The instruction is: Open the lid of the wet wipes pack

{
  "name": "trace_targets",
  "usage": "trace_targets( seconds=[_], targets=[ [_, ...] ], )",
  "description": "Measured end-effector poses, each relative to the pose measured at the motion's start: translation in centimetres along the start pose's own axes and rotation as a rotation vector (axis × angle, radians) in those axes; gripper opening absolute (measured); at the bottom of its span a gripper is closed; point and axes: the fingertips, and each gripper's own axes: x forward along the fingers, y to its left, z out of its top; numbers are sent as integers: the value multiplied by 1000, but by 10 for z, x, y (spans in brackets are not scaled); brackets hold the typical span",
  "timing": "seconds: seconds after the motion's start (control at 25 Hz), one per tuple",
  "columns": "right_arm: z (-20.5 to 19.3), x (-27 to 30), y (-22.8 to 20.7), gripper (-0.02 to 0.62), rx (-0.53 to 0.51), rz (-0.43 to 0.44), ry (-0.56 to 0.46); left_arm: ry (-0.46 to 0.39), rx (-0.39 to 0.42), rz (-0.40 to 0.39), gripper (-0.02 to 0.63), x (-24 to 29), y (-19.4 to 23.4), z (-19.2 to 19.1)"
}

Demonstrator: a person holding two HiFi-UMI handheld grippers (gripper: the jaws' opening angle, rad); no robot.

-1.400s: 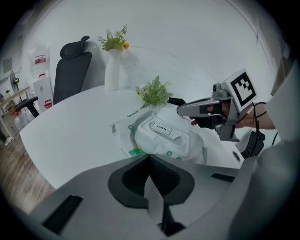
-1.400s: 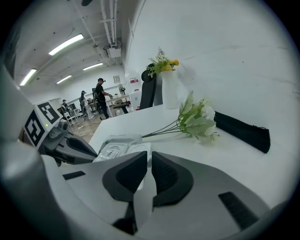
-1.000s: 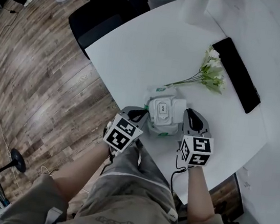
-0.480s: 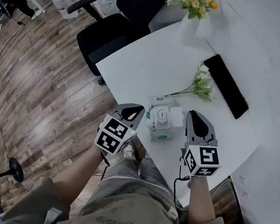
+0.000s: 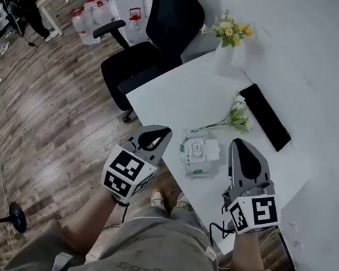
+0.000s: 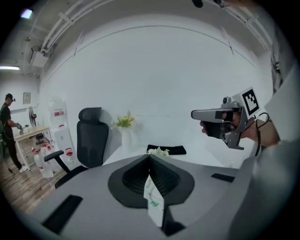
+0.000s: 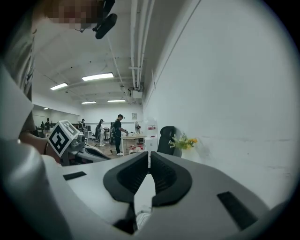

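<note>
The wet wipes pack [image 5: 199,155], white with green print and a white lid on top, lies on the white table [image 5: 182,93] near its front edge. I cannot tell whether the lid is open. Both grippers hang in the air above the table, one on each side of the pack and touching nothing. My left gripper [image 5: 164,131] is shut and empty; the pack [image 6: 154,202] shows far below through the gap behind its tips [image 6: 150,157]. My right gripper [image 5: 239,145] is shut and empty too [image 7: 149,153], pointing almost level towards the room.
Loose white flowers [image 5: 237,117] and a flat black bar [image 5: 264,117] lie on the table behind the pack. A vase of flowers [image 5: 228,38] stands at the far corner, with a black office chair [image 5: 152,38] beside it. A wooden floor lies to the left; people work far off.
Both grippers have risen from beside the pack and moved apart. The pack stays on the table and looks smaller as the head view has pulled back.
</note>
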Motion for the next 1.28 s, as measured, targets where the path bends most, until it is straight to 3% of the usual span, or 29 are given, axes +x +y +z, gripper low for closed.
trace_targets(
  seconds=[0.16, 0.48, 0.84, 1.28],
  targets=[
    [31, -20, 25, 40, -90, 32, -45, -79, 51, 5, 17, -31, -10, 35],
    [59, -52, 53, 40, -100, 86, -104, -201, 81, 35, 17, -81, -26, 74],
    [53, -63, 65, 40, -26, 144, -83, -204, 70, 38, 17, -101, -44, 73],
    [50, -61, 59, 40, -36, 151, -82, -204, 67, 55, 17, -101, -49, 74]
  ],
)
